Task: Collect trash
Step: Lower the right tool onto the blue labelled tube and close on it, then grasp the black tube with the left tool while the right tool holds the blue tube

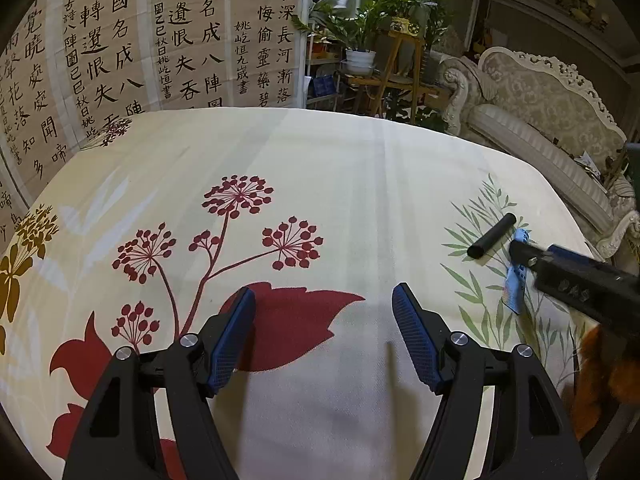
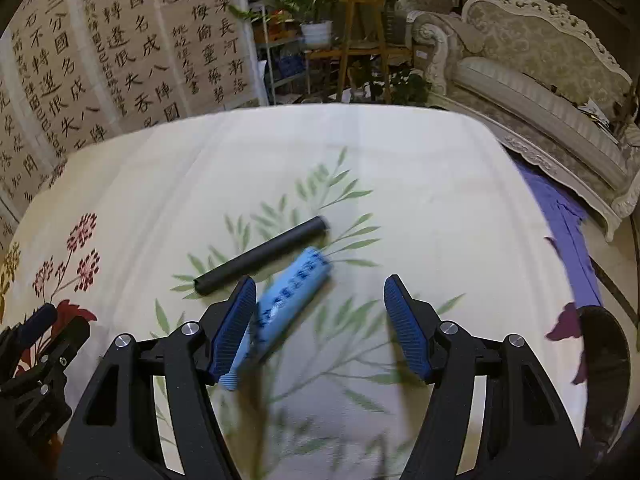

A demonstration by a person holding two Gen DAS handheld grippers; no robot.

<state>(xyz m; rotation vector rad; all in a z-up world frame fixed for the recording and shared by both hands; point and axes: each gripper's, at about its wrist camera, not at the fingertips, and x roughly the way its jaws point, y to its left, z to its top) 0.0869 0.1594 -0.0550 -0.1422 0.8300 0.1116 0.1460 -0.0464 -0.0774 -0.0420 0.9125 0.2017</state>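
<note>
Two hand-held grippers are seen over a cloth-covered worktop (image 1: 320,152). Left hand-held gripper (image 1: 324,300) is held spread wide, nothing between its blue pads, above the red leaf print (image 1: 292,320). Right hand-held gripper (image 2: 320,292) is also spread wide; nothing is pinched.

In the right wrist view, a blue wrapper (image 2: 280,308) is seen lying on the cloth between the fingers, close to the left finger (image 2: 236,316) at 9 o'clock; its near end is overlapped by that pad in the picture, and contact cannot be told because of blur. Dark print is carried on the wrapper but cannot be read. Just beyond it, toward 11 o'clock, a black tube (image 2: 262,256) is laid slantwise on the green leaf print, just beside the wrapper's far end.

In the left wrist view, the same things are placed at 3 o'clock near the worktop's right edge: blue wrapper (image 1: 516,276), black tube (image 1: 492,235), with the right hand-held gripper (image 1: 520,254) reaching over the wrapper.

Farther off, calligraphy sheets (image 1: 140,40) are hung at 10 o'clock, potted plants (image 1: 368,28) at 12 o'clock, an ornate sofa (image 1: 540,108) at 2 o'clock. A purple cloth (image 2: 568,232) is seen at 3 o'clock in the right wrist view.
</note>
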